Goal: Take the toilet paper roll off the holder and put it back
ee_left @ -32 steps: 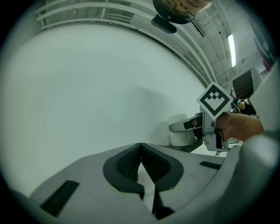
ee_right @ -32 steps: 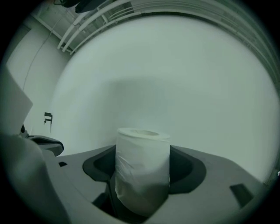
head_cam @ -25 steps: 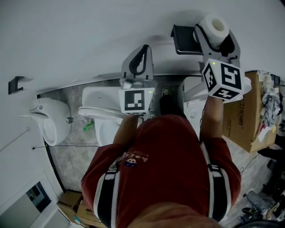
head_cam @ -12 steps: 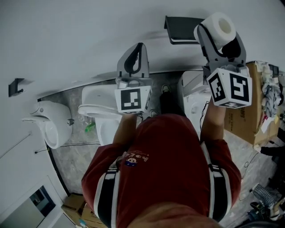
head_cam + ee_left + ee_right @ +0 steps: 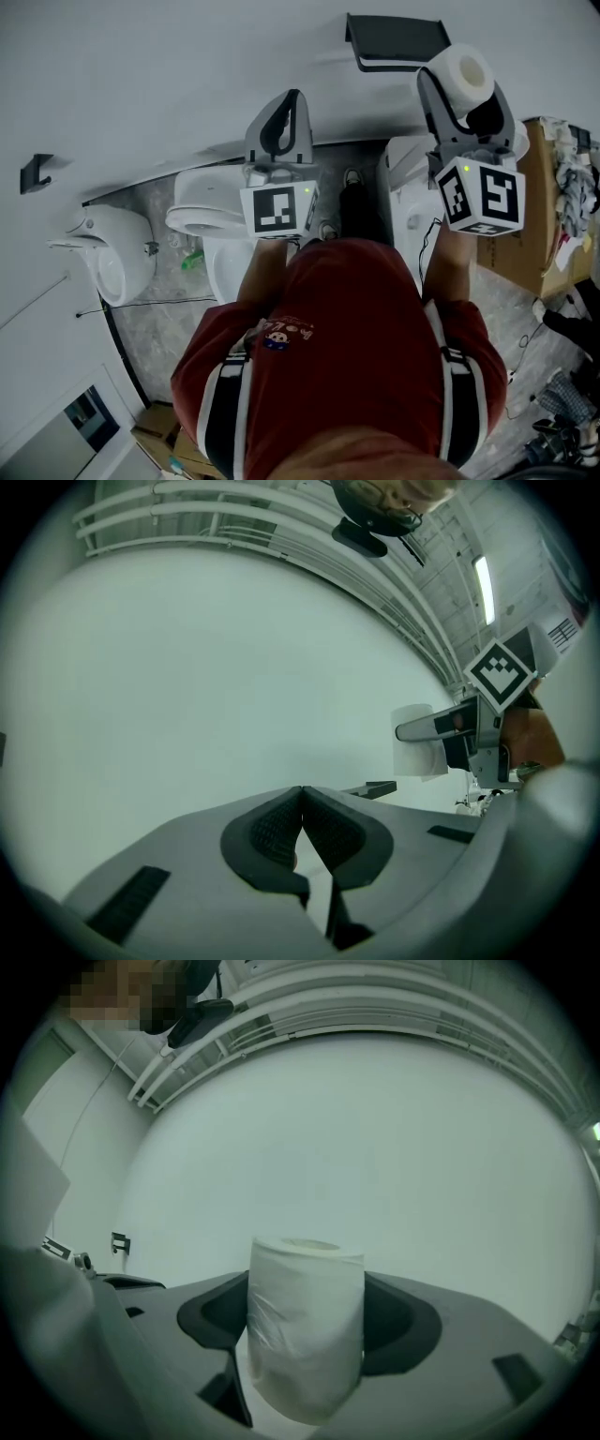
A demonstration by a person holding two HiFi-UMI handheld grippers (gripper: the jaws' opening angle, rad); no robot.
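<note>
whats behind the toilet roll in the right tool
Only bare white wall shows behind the toilet paper roll, held upright in the right tool. The wall patch straight behind it is covered; the dark holder is off to one side.

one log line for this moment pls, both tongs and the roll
left tongs: shut, empty | right tongs: shut on toilet paper roll | holder: on wall, roll off it

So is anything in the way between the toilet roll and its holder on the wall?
Nothing visible is. The toilet paper roll, clamped in the right gripper, is just beside the holder, with only bare wall between them.
</note>
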